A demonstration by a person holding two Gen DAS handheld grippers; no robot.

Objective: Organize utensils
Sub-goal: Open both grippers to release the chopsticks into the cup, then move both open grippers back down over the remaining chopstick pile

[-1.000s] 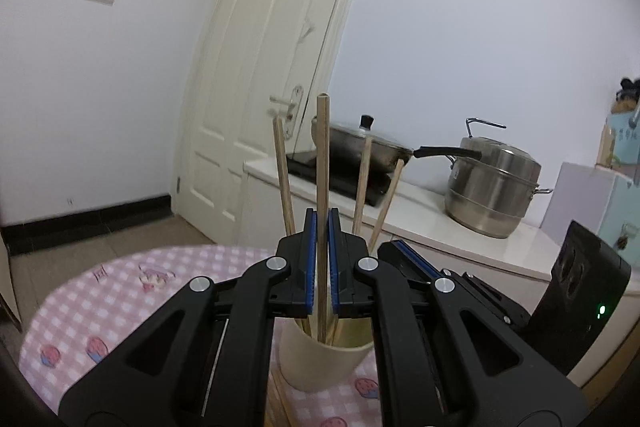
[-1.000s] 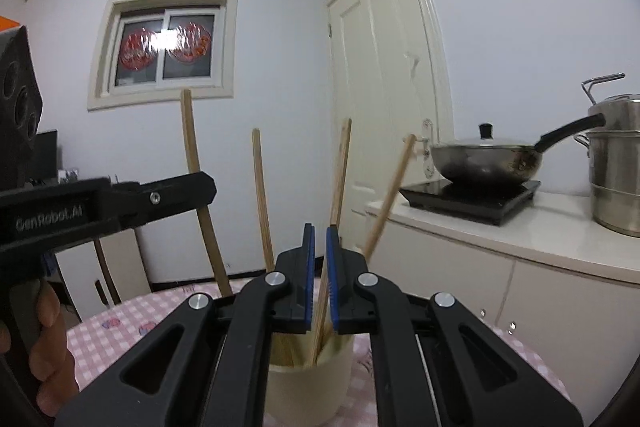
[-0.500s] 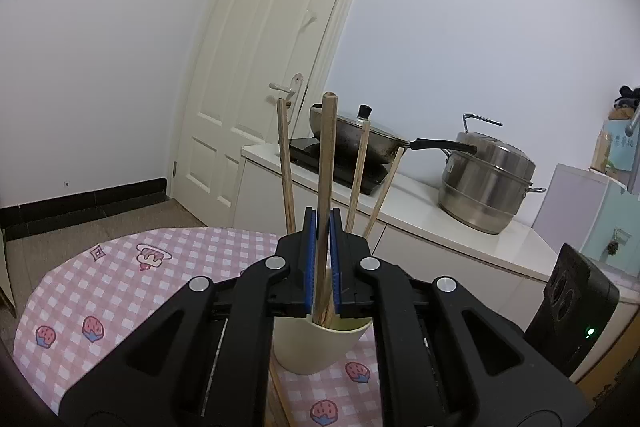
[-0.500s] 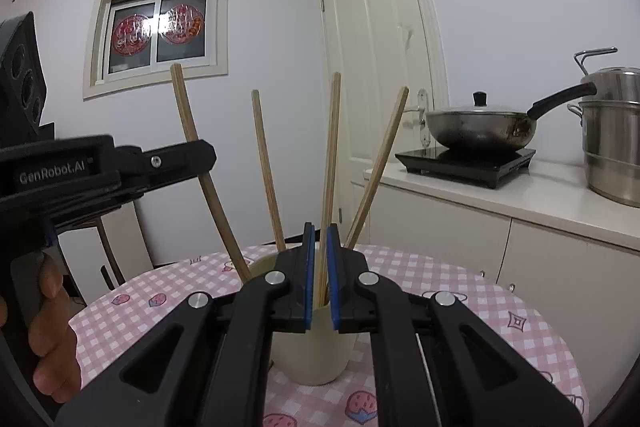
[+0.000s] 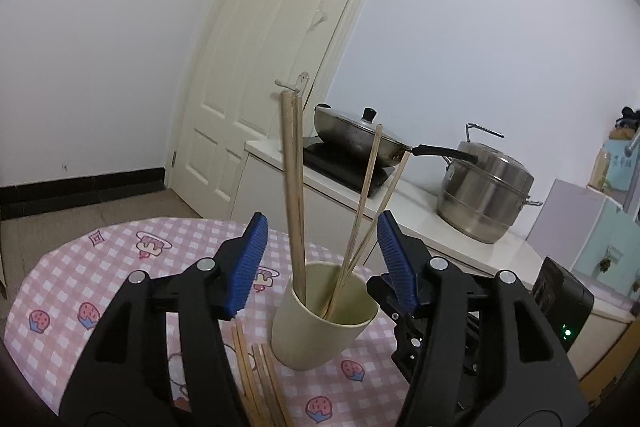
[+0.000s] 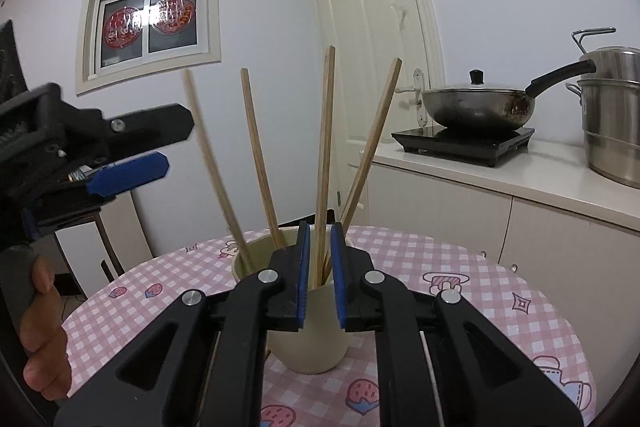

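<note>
A cream cup (image 5: 324,319) stands on the pink checked table (image 5: 80,267) with several wooden chopsticks (image 5: 294,187) upright in it. My left gripper (image 5: 322,223) hangs just above the cup. Its jaws are opening wide and nothing touches the blue pads (image 5: 248,267). In the right wrist view the left gripper (image 6: 176,143) is at the left, beside a blurred chopstick (image 6: 208,155) leaning in the cup (image 6: 308,355). My right gripper (image 6: 320,227) is over the cup's near rim. Its jaws are opening a little, with one chopstick (image 6: 326,147) loose between the pads.
More loose chopsticks (image 5: 256,375) lie on the cloth in front of the cup. Behind the table runs a white counter (image 6: 500,179) with a lidded pan (image 6: 476,103) on a hob and a steel steamer pot (image 5: 484,195). A person's hand (image 6: 40,327) holds the left gripper.
My left jaws have sprung open and let go of the chopstick, which now stands in the cup. The right jaws have parted slightly around their chopstick.
</note>
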